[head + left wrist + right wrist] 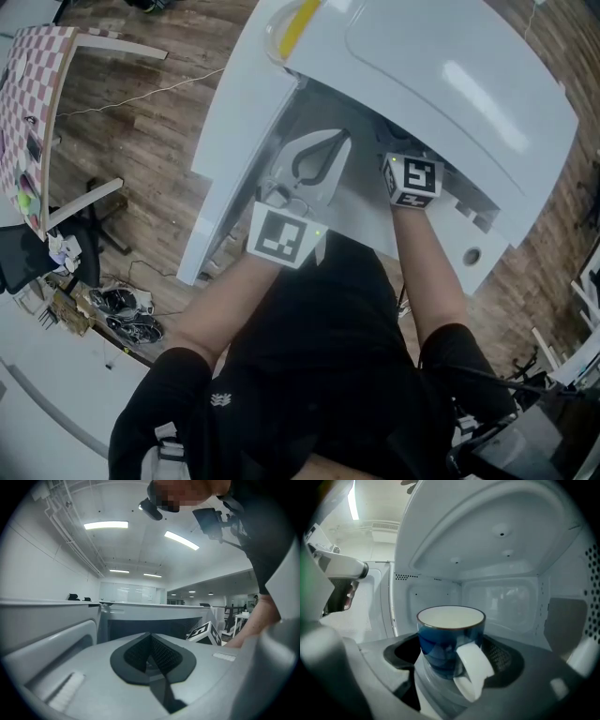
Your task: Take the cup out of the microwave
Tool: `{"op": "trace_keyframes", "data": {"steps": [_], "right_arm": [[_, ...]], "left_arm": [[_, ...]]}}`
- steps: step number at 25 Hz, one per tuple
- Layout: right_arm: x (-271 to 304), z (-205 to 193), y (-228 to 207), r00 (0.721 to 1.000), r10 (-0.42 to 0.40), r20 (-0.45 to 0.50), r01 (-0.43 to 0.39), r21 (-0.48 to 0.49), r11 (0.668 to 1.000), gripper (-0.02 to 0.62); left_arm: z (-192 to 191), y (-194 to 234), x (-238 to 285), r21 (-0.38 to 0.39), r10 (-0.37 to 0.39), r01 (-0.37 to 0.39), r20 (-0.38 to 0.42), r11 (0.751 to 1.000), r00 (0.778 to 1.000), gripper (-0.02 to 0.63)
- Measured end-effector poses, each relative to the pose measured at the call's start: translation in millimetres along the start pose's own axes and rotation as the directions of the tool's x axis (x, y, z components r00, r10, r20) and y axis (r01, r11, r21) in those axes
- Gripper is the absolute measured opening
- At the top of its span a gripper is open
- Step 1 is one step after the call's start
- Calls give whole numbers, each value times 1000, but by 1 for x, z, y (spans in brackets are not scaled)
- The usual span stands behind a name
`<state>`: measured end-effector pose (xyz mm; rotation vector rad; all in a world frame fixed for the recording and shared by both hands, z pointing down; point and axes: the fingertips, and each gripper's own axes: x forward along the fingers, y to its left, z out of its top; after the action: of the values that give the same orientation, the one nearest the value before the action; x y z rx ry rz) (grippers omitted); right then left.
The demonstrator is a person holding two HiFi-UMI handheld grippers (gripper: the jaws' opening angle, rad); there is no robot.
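The cup [450, 639], pinched mid-frame by the right gripper [451, 665] inside the microwave [501, 545], should be drawn out level; the left gripper [151, 660] is pressed together, empty

Fig. My right claw [452, 665] inside the white microwave: domed white ceiling [501, 536] above, perforated side wall [591, 583] right, back wall [497, 599] ahead beyond the blue ceramic cup with white handle [445, 637] filling my jaws. To the left, open white door [239, 150] and my left claw [314, 161].
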<state>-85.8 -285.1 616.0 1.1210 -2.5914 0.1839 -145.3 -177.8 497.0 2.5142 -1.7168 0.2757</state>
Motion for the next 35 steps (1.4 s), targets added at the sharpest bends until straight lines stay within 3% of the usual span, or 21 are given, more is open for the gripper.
{"op": "trace_keyframes", "data": {"steps": [17,22,35], "right_arm": [[-8,2,-2,999,18,-27,-18,-7,1000,379],[-19,7,0,999,25,-24,-25,-13,1000,379],[-58,12,21,998,56,-30,-56,-9,998,379]], "left_arm": [[11,6,-2,-18,9,-9,14,1000,1000,5],[18,4,-6,-56,21,-19,40,998,999,5],[35,-7,-23,-50,6,-3,64,999,998,5]]}}
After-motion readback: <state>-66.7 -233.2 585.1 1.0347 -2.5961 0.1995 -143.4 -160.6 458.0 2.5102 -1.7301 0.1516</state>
